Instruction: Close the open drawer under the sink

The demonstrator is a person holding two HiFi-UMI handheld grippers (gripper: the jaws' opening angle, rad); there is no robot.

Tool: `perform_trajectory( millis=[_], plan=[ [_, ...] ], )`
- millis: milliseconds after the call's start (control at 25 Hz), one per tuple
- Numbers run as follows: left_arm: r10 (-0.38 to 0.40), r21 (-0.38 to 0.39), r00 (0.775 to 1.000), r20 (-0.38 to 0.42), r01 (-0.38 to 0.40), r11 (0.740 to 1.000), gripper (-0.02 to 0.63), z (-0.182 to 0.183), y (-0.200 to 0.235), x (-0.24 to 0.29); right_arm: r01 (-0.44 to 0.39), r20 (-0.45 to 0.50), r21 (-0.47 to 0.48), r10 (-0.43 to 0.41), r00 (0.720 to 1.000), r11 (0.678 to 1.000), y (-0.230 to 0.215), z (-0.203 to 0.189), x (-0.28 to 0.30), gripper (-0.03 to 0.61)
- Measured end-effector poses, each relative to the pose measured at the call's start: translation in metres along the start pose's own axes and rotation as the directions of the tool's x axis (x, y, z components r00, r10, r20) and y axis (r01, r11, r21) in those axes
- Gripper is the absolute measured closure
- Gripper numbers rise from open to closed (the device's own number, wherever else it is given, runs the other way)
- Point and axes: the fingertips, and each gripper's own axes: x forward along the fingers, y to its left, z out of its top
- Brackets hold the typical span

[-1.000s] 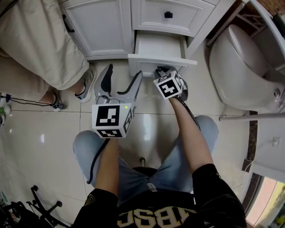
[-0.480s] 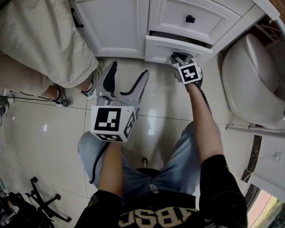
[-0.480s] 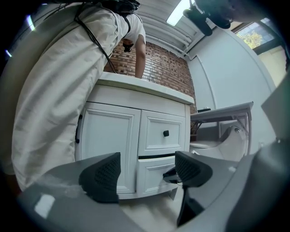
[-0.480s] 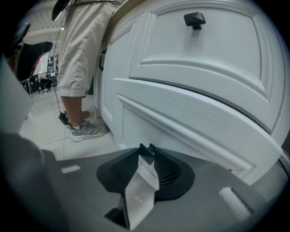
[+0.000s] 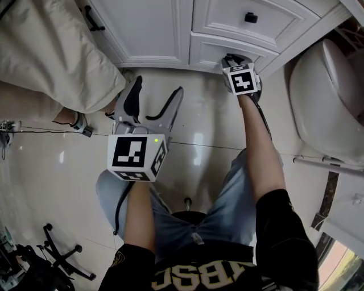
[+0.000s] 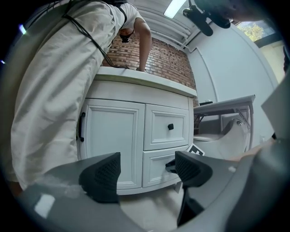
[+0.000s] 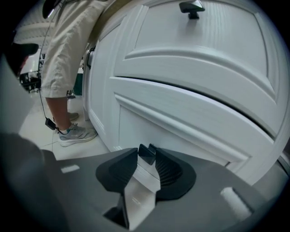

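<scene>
The white lower drawer [image 5: 207, 50] under the sink counter sits almost flush with the cabinet front [image 7: 195, 113]. My right gripper [image 5: 230, 59] reaches to the drawer's face. Its pads still touch the small black knob [image 7: 146, 152] that sits between them, and its jaws are opening. My left gripper [image 5: 158, 91] hangs open over the floor tiles, short of the cabinet, with nothing between its fingers [image 6: 102, 174]. In the left gripper view the lower drawer [image 6: 157, 168] and my right gripper [image 6: 173, 166] show beyond the jaws.
A person in beige clothes [image 5: 51, 51] stands at the cabinet's left, a shoe [image 7: 72, 132] close to the door [image 5: 142, 25]. The upper drawer [image 5: 251, 17] is closed. A toilet [image 5: 330, 85] is at the right. A chair base [image 5: 54, 253] stands at the lower left.
The lower drawer has gone from well pulled out to almost flush. My right gripper travelled with it toward the cabinet. My left gripper drifted a little left.
</scene>
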Motion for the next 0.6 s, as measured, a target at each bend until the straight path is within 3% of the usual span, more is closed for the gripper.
perform_trajectory(
  millis=[120,200,240,360,600],
  plan=[
    [-0.011,0.01,1.0,0.007,0.011,1.0,0.23,0.003,-0.011,-0.003,-0.089,0.052,0.188,0.081,0.995,0.978,-0.001,-0.004,-0.012,0.455],
    [-0.024,0.039,1.0,0.009,0.024,0.999,0.23,0.006,-0.02,-0.007,-0.105,0.091,0.253,0.084,0.992,0.962,-0.007,0.002,-0.033,0.465],
    [-0.031,0.056,0.999,0.011,0.031,0.998,0.23,0.008,-0.024,-0.01,-0.112,0.119,0.247,0.084,0.989,0.963,-0.005,0.011,-0.047,0.494],
    [-0.049,0.087,0.998,0.025,0.047,0.995,0.23,0.017,-0.035,-0.021,-0.149,0.213,0.178,0.11,0.971,0.973,0.015,0.043,-0.093,0.494],
    [-0.102,0.055,0.991,0.091,0.097,0.994,0.23,0.038,-0.071,-0.051,-0.118,0.368,0.077,0.082,0.926,0.99,0.041,0.075,-0.196,0.479]
  ],
)
